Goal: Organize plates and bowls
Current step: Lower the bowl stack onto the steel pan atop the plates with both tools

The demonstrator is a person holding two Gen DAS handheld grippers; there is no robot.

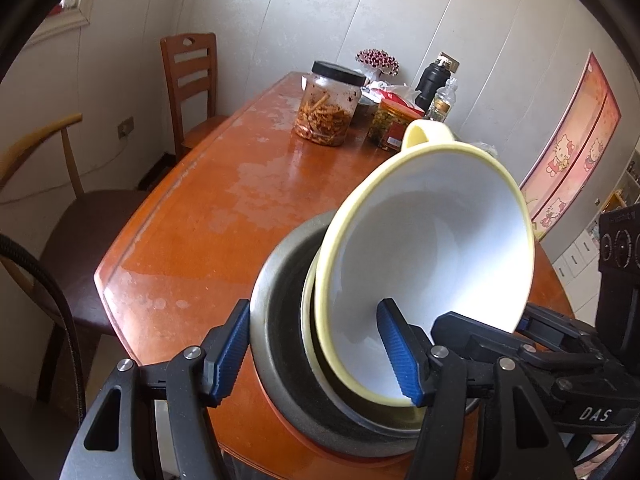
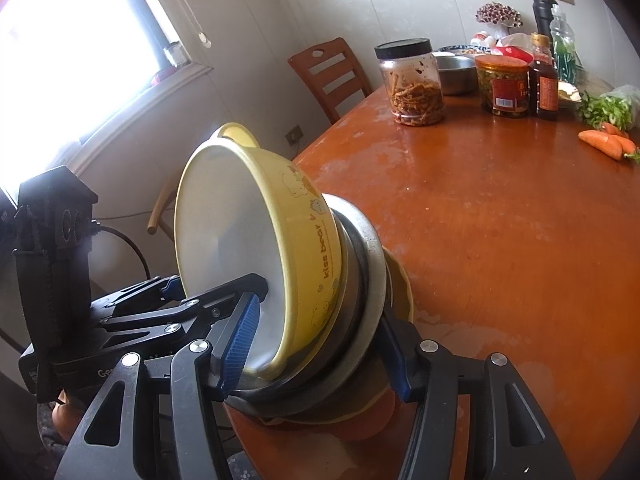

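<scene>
- Both sets of jaws are pinching a tilted stack of dishes at the near edge of the table (image 1: 192, 216): your left gripper (image 1: 320, 356) is clamping one side and your right gripper (image 2: 316, 344) is clamping the other, one pad inside the top bowl, one outside the stack.
- You are holding the yellow bowl (image 2: 280, 248) nested in a metal bowl (image 1: 276, 320), with a yellow plate (image 2: 400, 284) under them.
- Keeping both grips even and levelling the stack before setting it down looks wise, since the top bowl is leaning and could slide out.
- Jars (image 2: 416, 84), bottles (image 2: 542, 80) and carrots (image 2: 604, 142) are sitting well apart at the far end, leaving the middle bare.
- Chairs (image 1: 188, 76) are standing beside the table.
</scene>
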